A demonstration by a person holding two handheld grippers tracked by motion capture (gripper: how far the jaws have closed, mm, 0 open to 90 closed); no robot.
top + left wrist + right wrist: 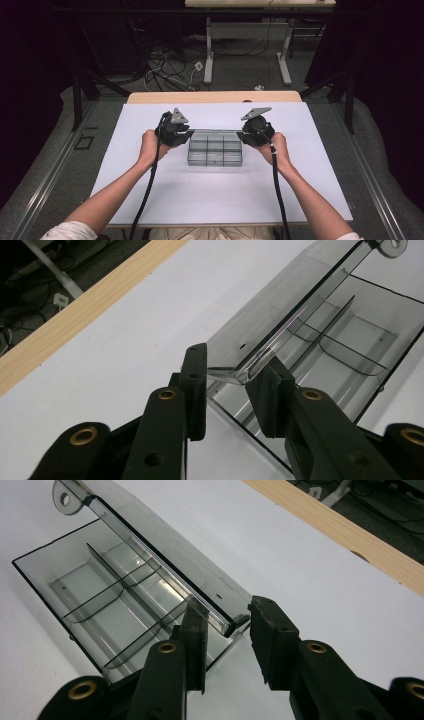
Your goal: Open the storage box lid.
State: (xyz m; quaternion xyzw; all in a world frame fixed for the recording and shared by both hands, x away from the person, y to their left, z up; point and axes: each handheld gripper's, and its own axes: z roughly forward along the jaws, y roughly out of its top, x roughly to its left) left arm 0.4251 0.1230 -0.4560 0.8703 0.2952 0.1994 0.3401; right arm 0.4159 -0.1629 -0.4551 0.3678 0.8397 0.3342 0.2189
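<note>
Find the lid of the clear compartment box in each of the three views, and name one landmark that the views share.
High view: the lid lies along the box's far edge, centre, between the two claws.
Left gripper view: it runs from upper right down to centre, its corner between the jaws.
Right gripper view: it runs from upper left to centre.
Shared landmark: the table's wooden edge.

- Lab or test room, set up for recording.
- White board [220,195] on a wooden table [215,96], bare except for one clear plastic box [215,150].
- Loose cables [165,70] and a plug on the grey floor behind.
- Second desk with white metal legs [209,55] at the back.
- Dark curtains [30,60] and black frame poles [76,100] on both sides.
</note>
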